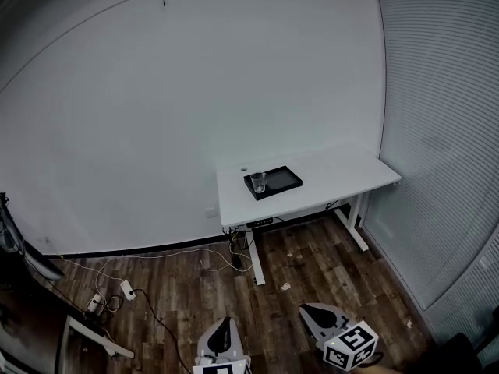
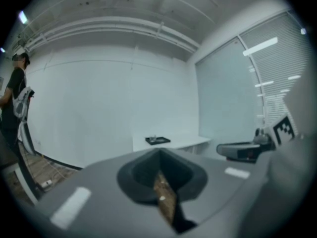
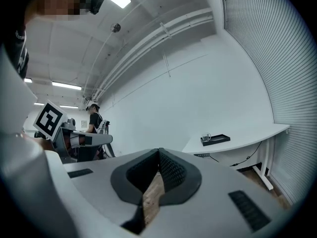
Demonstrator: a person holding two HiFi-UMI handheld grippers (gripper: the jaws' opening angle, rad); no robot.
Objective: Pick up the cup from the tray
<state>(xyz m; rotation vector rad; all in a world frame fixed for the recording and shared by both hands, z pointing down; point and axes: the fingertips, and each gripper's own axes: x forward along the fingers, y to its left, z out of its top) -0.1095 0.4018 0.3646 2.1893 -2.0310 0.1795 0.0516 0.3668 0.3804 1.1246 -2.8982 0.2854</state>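
Observation:
A clear cup point(image 1: 258, 182) stands at the left end of a black tray point(image 1: 286, 179) on a white desk point(image 1: 343, 174) far across the room. Both grippers hang low at the bottom edge of the head view, well short of the desk. My left gripper point(image 1: 224, 333) is shut with nothing in it, and so is my right gripper point(image 1: 318, 314). The left gripper view has its jaws point(image 2: 159, 155) pressed together, with the tray point(image 2: 159, 141) and cup point(image 2: 153, 138) small beyond. In the right gripper view, past the shut gripper point(image 3: 159, 155), the tray point(image 3: 219, 139) and cup point(image 3: 207, 136) are small too.
Wood flooring lies between me and the desk, with cables and a power strip point(image 1: 125, 289) at the left. Blinds point(image 1: 444, 170) cover the right wall. A white frame point(image 1: 86, 333) sits at lower left. A person point(image 2: 15, 98) stands off to the left.

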